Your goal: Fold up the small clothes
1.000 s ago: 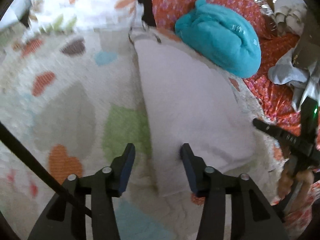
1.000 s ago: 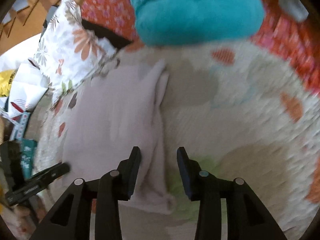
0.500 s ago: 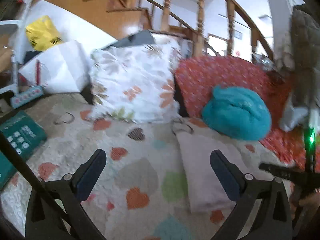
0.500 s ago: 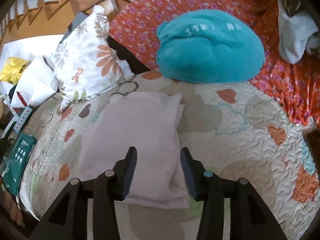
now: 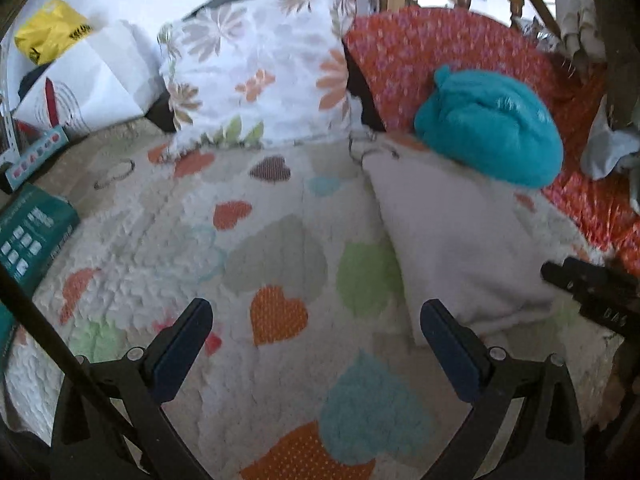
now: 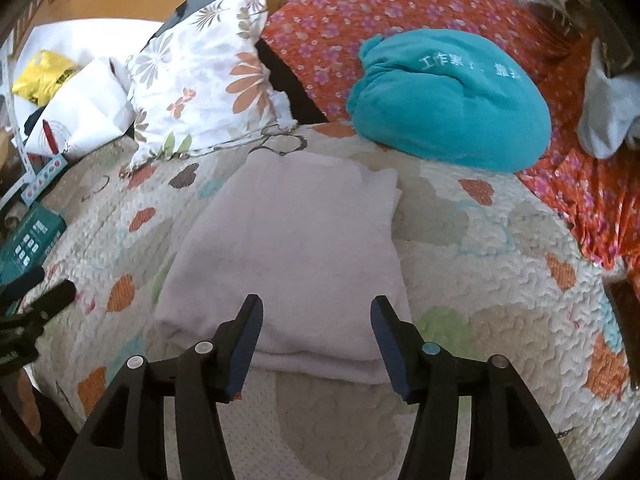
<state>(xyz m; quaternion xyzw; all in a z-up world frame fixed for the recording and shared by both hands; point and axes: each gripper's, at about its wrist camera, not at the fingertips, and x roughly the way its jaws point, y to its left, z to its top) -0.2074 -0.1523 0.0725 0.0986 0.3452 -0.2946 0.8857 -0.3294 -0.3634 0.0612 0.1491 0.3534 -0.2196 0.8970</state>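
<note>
One pale lilac garment (image 5: 460,248) is the only task item the left wrist view shows, lying as a flat, narrow folded panel on the heart-patterned quilt (image 5: 248,264), to the right of the left gripper (image 5: 316,344) and not between its fingers. That gripper hangs above bare quilt with its jaws spread wide and nothing in them; its right finger (image 5: 448,350) sits just beside the garment's near corner, and whether it touches the cloth cannot be told. Behind the garment a teal fleece bundle (image 5: 488,128) rests against an orange floral cover (image 5: 432,48), with a flowered pillow (image 5: 260,68) to its left, and the tip of the right gripper (image 5: 592,288) shows at the right edge. From the right wrist view the garment (image 6: 296,248) reads as a tidy rectangle with stacked layers visible along its near edge and right side, so I judge at least one or two folds done. The right gripper (image 6: 316,344) is parted and holds nothing, its fingers hovering over the near edge of the cloth. The garment looks long enough for one more fold end to end, if a smaller packet is wanted; otherwise this piece is close to finished. Whether the teal bundle (image 6: 448,100) or the grey-white cloth (image 6: 604,116) at far right are also to be folded cannot be told.
</note>
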